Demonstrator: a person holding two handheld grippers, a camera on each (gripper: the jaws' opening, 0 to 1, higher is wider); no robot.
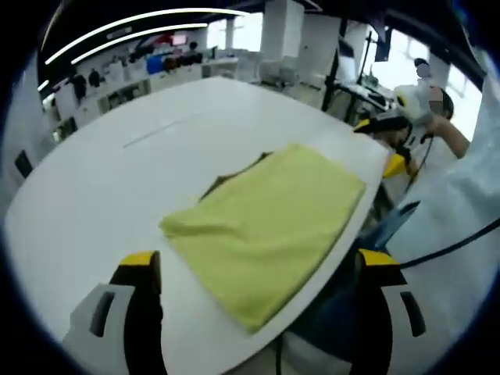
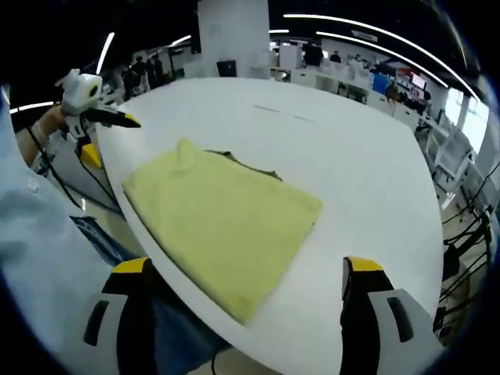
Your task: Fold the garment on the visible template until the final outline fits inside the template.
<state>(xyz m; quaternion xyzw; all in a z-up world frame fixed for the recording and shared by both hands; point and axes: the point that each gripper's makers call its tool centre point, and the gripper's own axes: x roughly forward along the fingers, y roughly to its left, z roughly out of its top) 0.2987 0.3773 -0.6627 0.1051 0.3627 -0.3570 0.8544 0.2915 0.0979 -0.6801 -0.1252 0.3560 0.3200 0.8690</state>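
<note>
Lying folded near the table edge, the yellow garment covers a dark template; left hand-held gripper jaws stand apart, empty. In the right gripper view, the garment lies flat; right hand-held gripper jaws stand apart, empty.

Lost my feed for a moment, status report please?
Left gripper open, right gripper open, both empty. Yellow garment folded, lying flat near the white table edge; dark template edge peeks out beneath. Nothing in the way.
</note>
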